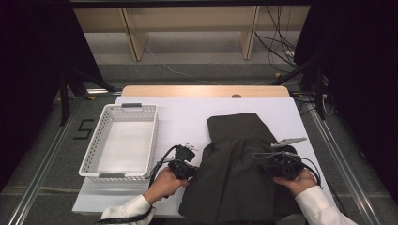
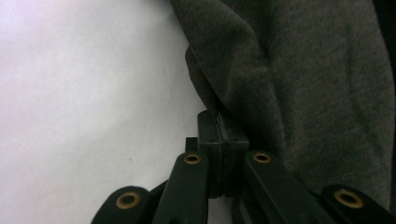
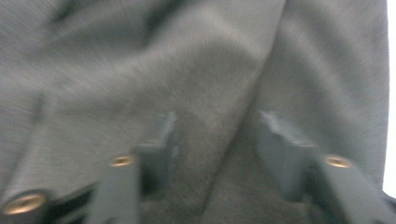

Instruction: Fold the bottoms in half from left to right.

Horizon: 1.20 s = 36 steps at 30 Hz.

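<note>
The white table (image 1: 187, 117) carries a dark grey cloth (image 1: 239, 164) spread over its right half, near edge hanging off the front, while a white basket (image 1: 123, 140) stands apart on the left, likely where the cloth ends up once folded. The cloth's far part is already doubled into a narrower flap, so the folding looks partway done. The left gripper (image 1: 188, 165) sits at the cloth's left edge; in the left gripper view (image 2: 219, 135) its jaws are squeezed together on that hem, pinning it for a lift. The right gripper (image 1: 280, 159) rests over the cloth's right side; its jaws (image 3: 212, 140) stand half apart with a ridge of fabric between them, not yet pinched.
</note>
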### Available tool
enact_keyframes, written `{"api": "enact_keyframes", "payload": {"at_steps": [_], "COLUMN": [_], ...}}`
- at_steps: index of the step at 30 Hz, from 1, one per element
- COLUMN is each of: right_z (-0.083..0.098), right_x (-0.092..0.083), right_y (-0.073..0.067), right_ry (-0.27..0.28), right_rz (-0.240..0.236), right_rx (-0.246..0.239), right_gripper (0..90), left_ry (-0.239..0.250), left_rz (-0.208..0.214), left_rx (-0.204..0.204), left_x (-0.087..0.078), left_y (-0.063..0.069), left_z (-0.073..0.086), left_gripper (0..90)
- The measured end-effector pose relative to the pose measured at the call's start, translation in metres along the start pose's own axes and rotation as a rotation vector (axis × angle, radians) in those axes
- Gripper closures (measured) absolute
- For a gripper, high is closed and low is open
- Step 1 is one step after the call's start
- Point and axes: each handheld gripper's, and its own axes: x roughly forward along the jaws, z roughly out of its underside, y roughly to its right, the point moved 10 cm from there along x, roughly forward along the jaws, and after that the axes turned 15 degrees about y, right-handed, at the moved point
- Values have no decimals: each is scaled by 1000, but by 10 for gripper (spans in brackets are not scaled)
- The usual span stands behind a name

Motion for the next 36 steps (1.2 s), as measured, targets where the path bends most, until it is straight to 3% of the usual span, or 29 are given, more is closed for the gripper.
{"api": "enact_keyframes", "payload": {"at_steps": [4, 10, 14, 16, 20, 22, 24, 26, 28, 30, 34, 36], "right_z": [18, 22, 21, 21, 21, 21, 20, 15, 5, -3, -14, -14], "right_x": [20, 26, 26, 27, 27, 26, 24, 19, 11, 3, -7, -7], "right_y": [2, 2, 2, 2, 2, 1, -2, -2, 1, 8, 32, 45], "right_ry": [-92, -103, -103, -102, -100, -98, -94, -74, -27, 13, 58, 57], "right_rz": [51, 61, 73, 76, 80, 75, 41, 28, 31, 36, 71, 93], "right_rx": [-64, -44, -41, -41, -40, -40, -20, -16, -21, -4, 43, 55], "right_gripper": [766, 788, 795, 795, 793, 763, 657, 564, 460, 414, 387, 373], "left_ry": [-24, -67, -78, -97, -133, -125, -114, -136, -88, -32, 104, 141], "left_rz": [4, 43, 104, 143, 142, 129, 110, 111, 74, 25, -30, -33], "left_rx": [15, 31, 52, 28, 52, 52, 46, 32, 33, 21, -38, -87], "left_x": [-5, -19, -32, -32, -25, -25, -27, -32, -40, -47, -53, -48], "left_y": [0, 13, 40, 50, 53, 51, 44, 39, 30, 20, 5, 0], "left_z": [11, 35, 45, 54, 66, 62, 57, 56, 44, 28, -10, -26], "left_gripper": [891, 892, 892, 892, 891, 886, 876, 765, 695, 607, 522, 482]}}
